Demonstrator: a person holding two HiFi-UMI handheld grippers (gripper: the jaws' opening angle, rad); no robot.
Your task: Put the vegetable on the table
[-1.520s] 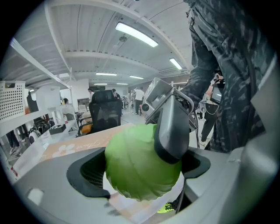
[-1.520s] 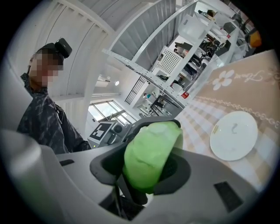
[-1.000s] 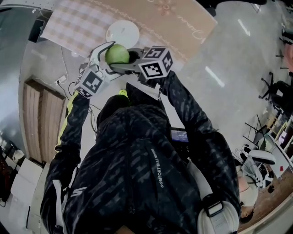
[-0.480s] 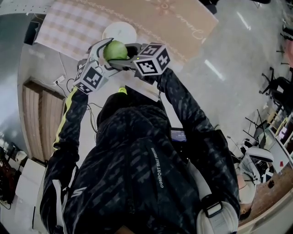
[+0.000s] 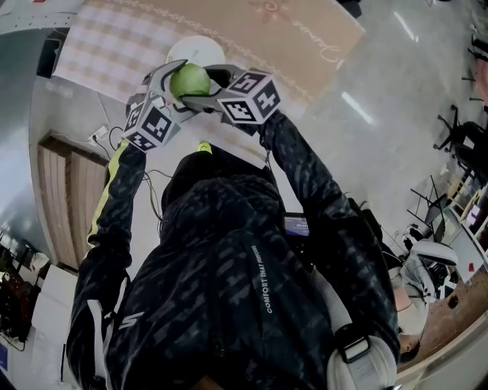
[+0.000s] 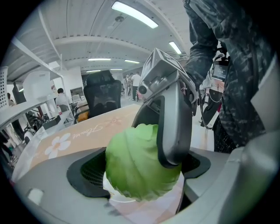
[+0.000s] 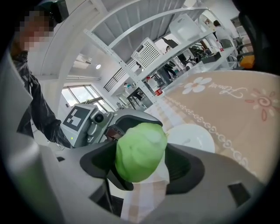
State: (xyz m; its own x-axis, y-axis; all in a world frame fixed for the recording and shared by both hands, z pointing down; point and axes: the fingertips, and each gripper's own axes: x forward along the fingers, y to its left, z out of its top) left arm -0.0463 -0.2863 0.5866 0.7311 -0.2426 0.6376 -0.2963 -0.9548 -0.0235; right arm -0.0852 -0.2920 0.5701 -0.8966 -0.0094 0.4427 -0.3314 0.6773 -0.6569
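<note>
A round green cabbage (image 5: 189, 79) hangs in the air over the near edge of the table (image 5: 305, 30), just short of a white plate (image 5: 200, 47). My left gripper (image 5: 177, 75) reaches in from the left and is shut on the cabbage (image 6: 131, 168), which fills the space between its pads. My right gripper (image 5: 201, 87) comes from the right, and its jaws are opening around the same cabbage (image 7: 140, 151), with a gap showing beside it. One of the right gripper's fingers (image 6: 173, 127) crosses in front of the cabbage in the left gripper view.
The table carries a beige flowered cloth (image 5: 252, 23) and a checked cloth (image 5: 99, 42). The white plate (image 7: 192, 138) lies beyond the cabbage. A slatted wooden panel (image 5: 69, 198) and cables (image 5: 103, 137) lie on the floor at the left. Chairs and equipment (image 5: 457, 190) stand at the right.
Both grippers and the cabbage have moved a little forward, closer to the plate. The right gripper's jaws have spread wider around the cabbage.
</note>
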